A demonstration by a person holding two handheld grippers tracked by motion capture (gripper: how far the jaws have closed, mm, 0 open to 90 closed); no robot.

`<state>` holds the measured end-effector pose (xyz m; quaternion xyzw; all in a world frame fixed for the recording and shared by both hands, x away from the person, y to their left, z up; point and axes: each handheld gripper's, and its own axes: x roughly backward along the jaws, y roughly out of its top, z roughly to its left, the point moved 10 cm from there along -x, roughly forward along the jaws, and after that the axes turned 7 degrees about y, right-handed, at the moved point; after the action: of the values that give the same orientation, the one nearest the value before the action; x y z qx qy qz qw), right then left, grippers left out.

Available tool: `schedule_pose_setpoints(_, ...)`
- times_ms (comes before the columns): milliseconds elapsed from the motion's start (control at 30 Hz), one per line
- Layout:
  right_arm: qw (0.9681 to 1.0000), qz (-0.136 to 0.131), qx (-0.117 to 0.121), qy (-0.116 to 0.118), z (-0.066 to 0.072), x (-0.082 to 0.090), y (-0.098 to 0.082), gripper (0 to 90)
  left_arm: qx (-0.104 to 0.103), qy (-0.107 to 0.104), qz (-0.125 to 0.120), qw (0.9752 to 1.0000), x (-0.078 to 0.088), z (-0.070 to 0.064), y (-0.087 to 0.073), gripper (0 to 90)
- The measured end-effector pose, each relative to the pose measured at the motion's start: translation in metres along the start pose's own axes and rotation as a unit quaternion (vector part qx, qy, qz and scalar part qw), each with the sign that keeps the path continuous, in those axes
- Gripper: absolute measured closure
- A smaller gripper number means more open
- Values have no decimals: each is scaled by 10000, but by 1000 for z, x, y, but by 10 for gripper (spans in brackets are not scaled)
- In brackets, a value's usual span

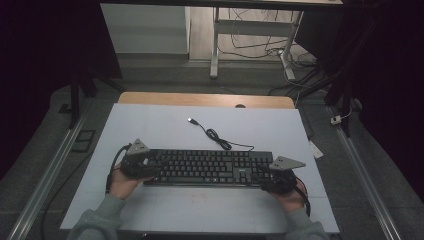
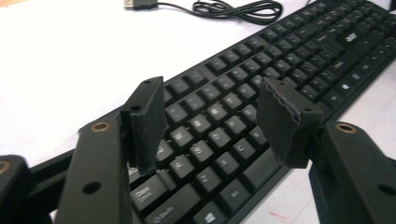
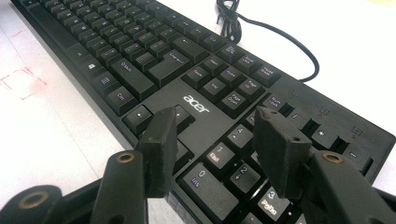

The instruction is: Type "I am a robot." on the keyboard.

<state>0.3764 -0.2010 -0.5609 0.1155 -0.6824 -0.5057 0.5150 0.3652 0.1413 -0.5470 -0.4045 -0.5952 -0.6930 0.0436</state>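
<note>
A black keyboard (image 1: pixel 207 167) lies across the near part of a pale sheet (image 1: pixel 165 130) on a wooden table (image 1: pixel 205 99) in a dim, cable-strewn room, with the left gripper (image 1: pixel 145 165) and right gripper (image 1: pixel 265 175) hovering over its two ends, jaws apart and clasping nothing.

A black keyboard (image 1: pixel 207 167) lies flat on the white tabletop (image 1: pixel 160 130), keys up, its long side running parallel to the near edge. It sits in the near half of the tabletop, roughly midway between the left and right edges, with a bare strip between it and the near edge. It is a full-size board with a number pad at its right end and a small white "acer" mark above the arrow keys. Its thin black cable (image 1: pixel 220 140) leaves the back edge, forms 1 loose coil just behind the board, and ends in a USB plug (image 1: pixel 191 120) lying toward the far edge.
</note>
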Motion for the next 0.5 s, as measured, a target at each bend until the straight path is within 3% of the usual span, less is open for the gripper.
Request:
schedule_pose_setpoints(300, 10000, -5, -8, -3, 0, 0, 0, 503, 124, 195, 48, 9997, 1, 18, -6, 450)
schedule_pose_setpoints(500, 10000, 2, -14, -14, 0, 0, 0, 502, 54, 190, 31, 9998, 3, 19, -7, 595)
